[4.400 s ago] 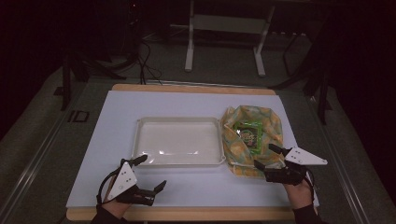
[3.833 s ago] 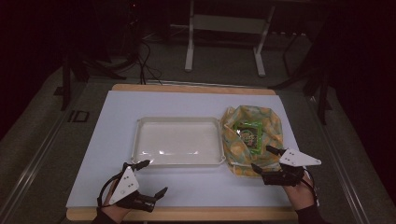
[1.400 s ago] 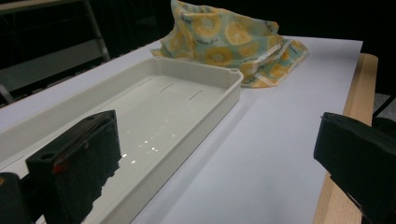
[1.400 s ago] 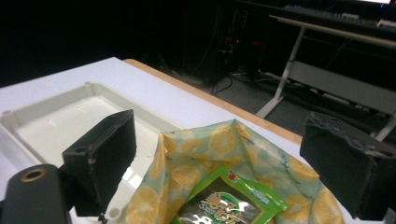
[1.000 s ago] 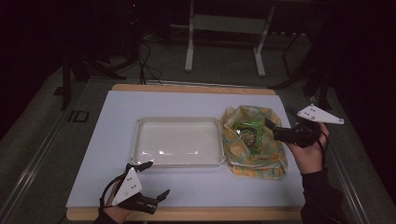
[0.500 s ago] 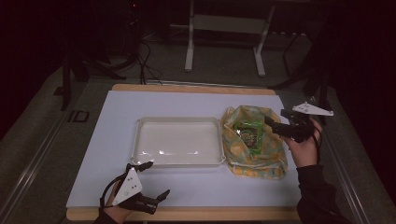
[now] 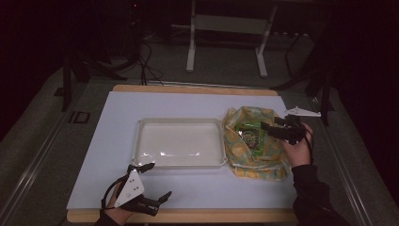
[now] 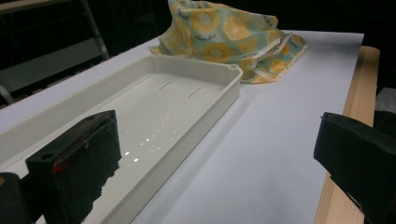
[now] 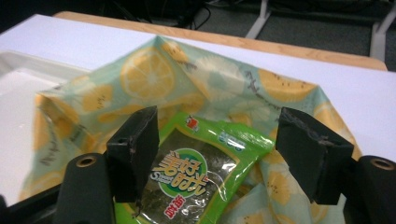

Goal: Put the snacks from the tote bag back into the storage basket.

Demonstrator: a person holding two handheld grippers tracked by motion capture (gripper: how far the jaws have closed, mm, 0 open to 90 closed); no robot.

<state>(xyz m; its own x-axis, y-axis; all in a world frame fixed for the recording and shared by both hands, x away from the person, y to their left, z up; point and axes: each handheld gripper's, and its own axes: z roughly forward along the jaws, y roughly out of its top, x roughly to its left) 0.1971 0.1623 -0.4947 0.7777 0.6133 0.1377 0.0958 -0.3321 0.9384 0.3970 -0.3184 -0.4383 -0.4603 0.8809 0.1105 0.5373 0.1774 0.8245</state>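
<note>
Your right claw (image 9: 212,154) is over the open bag (image 7: 251,141), jaws fairly wide and just now narrowing, with the green packet (image 9: 196,172) between them, apparently not yet pinched. You're at the grasp: lower a little more, then close across the packet's width. The bag's raised cloth walls crowd both jaws and could get caught. The tray (image 7: 179,143), beyond the bag's far side from this claw, sits empty. Your left claw (image 7: 150,186) rests on the surface (image 7: 122,113), jaws wide, holding nothing.
</note>
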